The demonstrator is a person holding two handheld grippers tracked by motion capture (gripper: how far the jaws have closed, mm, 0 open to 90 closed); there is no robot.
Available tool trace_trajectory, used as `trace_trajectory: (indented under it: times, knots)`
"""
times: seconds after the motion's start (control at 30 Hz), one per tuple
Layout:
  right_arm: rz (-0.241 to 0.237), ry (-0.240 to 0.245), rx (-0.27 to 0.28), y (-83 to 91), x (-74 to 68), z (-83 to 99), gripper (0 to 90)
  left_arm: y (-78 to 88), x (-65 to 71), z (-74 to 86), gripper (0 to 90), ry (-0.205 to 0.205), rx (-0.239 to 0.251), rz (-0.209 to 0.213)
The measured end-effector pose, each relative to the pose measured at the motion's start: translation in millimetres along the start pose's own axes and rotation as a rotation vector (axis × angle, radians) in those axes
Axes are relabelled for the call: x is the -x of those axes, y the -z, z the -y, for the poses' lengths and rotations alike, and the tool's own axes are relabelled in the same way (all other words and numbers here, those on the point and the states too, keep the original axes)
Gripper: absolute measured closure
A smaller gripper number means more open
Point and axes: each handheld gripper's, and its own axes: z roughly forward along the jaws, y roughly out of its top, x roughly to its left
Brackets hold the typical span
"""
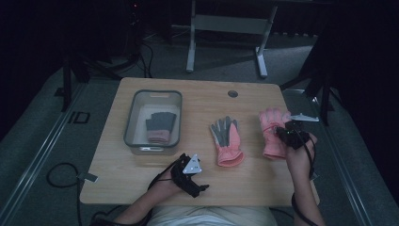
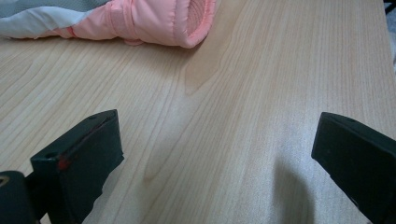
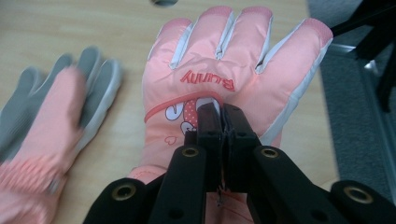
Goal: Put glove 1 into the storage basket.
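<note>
Black jaws of the right gripper (image 3: 219, 122) are pinched together on the back of a padded pink glove printed "Bunny" (image 3: 233, 60), held near the right edge of the pale wooden table (image 1: 141, 174). Just beside it to the left lies a second pink glove with grey palm and fingers (image 1: 227, 139). Farther left, the left gripper (image 2: 210, 158) rests with its jaws spread wide over bare wood. Beyond it stands a clear plastic bin (image 1: 133, 117) holding a dark grey knitted glove (image 1: 160, 126).
</note>
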Motion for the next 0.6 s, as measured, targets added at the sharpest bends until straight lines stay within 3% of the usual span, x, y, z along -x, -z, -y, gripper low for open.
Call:
trace_trajectory:
  times: [0.33,0.6]
  knots:
    - [-0.026,-0.007,-0.038,-7.0,-17.1,32.9,87.1,0.2,-0.3,-0.3,1.6,-0.003,-0.002,0.002]
    - [-0.039,0.007,-0.078,-28.1,-13.5,44.9,86.9,0.6,0.2,0.4,1.5,-0.009,-0.002,-0.001]
